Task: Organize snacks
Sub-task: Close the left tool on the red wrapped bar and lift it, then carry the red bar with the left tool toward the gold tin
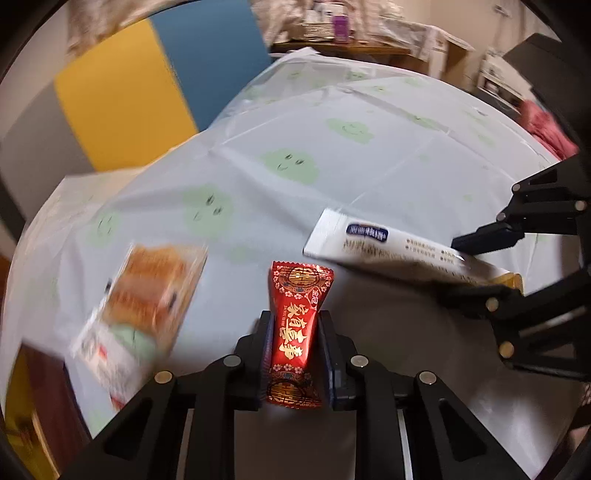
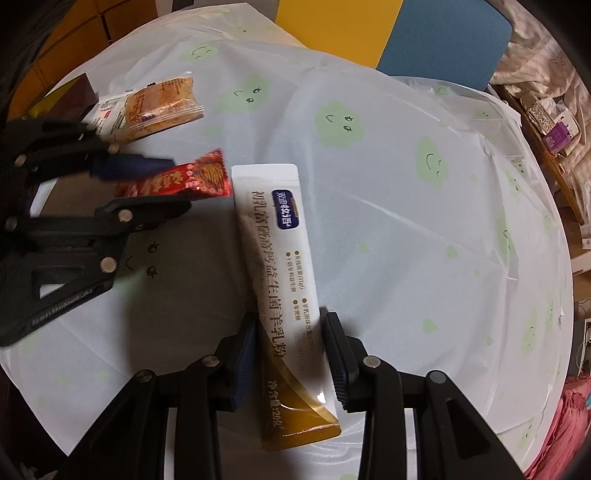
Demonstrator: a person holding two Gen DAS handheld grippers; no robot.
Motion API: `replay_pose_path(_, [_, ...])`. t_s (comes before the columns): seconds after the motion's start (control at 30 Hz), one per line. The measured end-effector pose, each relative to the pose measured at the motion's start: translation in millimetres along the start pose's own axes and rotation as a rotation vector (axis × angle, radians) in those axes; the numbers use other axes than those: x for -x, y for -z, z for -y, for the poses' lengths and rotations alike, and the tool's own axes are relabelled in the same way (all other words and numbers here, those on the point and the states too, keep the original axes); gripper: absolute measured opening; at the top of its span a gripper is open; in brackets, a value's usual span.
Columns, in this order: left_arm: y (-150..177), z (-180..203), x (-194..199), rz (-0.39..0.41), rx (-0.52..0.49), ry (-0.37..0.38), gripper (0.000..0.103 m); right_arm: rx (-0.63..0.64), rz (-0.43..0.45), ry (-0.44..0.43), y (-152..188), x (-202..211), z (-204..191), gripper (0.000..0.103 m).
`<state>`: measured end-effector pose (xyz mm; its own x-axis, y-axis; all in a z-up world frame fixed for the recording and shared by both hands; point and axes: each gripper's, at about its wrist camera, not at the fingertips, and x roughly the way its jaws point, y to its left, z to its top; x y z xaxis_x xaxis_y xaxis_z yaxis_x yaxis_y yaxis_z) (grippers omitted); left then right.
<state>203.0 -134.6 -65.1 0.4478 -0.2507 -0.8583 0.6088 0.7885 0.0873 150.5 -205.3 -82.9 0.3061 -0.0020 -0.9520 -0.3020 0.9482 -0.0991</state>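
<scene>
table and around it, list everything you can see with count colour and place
red candy: 1, red with gold print, clamped in the left gripper
powder sachet: 1, white with a gold end, between the right gripper's pads
biscuit packs: 2, one orange, one white, far left of the table
brown box: 1, dark brown, table edge behind the packs
tablecloth: 1, pale with green smiling clouds, covering the table
panels: 2, yellow and blue, behind the table
left gripper: 1, black, shut on the candy
right gripper: 1, black, shut on the sachet

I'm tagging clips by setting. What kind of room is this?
Probably a lived-in home room: a table under a cloud-print cloth, cluttered shelving with small household items, and crumpled fabric beside it.
</scene>
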Motion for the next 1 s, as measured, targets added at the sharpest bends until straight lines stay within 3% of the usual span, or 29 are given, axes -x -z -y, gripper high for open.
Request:
replay_pose_path(0.2, [57.2,3.0,35.5,0.017,0.229,-0.02,0.023,0.02,0.01,0.017,1.5,2.5,-1.9,0.036])
replay_pose_path(0.43, [117.9,9.5,66.9,0.104,0.365,-0.082,0.026,-0.01,0.009,-0.007,5.5,3.0,0.9,0.036])
replay_pose_path(0.6, [124.2,23.2,62.0,0.158,0.321,-0.124,0.026,-0.036,0.01,-0.026,6.6,3.6,5.7,0.036])
replay_pose_path(0.77, [130.8,10.7,63.8,0.193,0.354,-0.08,0.026,-0.064,0.011,-0.05,5.9,2.8,19.1,0.037])
replay_pose_path(1.0, [136.4,12.4,65.7,0.231,0.35,-0.077,0.026,-0.089,0.008,-0.052,-0.3,1.5,32.3,0.041])
